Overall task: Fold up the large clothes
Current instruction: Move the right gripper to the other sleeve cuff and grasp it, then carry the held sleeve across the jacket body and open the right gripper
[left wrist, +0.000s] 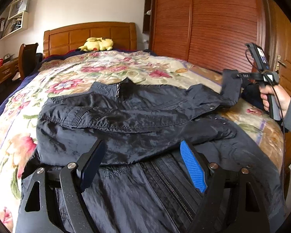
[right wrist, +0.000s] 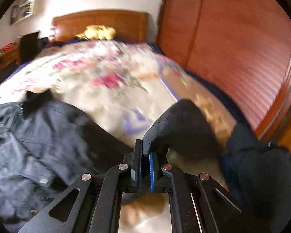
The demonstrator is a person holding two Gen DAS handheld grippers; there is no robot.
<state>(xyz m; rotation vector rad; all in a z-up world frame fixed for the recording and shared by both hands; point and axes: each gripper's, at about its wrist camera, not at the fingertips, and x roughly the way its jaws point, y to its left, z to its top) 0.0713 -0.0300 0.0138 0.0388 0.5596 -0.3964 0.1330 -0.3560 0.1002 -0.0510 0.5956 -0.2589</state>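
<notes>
One sleeve cuff (right wrist: pixel 176 120) is clamped in the right gripper (right wrist: pixel 145 155) and lifted; next, folding across the jacket (left wrist: pixel 126 116) is called for, while the left gripper (left wrist: pixel 143 167) is held open, empty.

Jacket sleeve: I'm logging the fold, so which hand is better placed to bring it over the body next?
Right. The right gripper is shut on the sleeve; the left gripper hangs open over the jacket.

Soft, even room light; 1 view sharp, 1 smeared.
The left wrist view is crisp, with pale sheen on the dark jacket (left wrist: pixel 137 120) and a bright white wall above the headboard (left wrist: pixel 91 33). The right wrist view is motion-blurred across the floral bedspread (right wrist: pixel 106 81). Both views bend at the rim, where black corners close in.
</notes>
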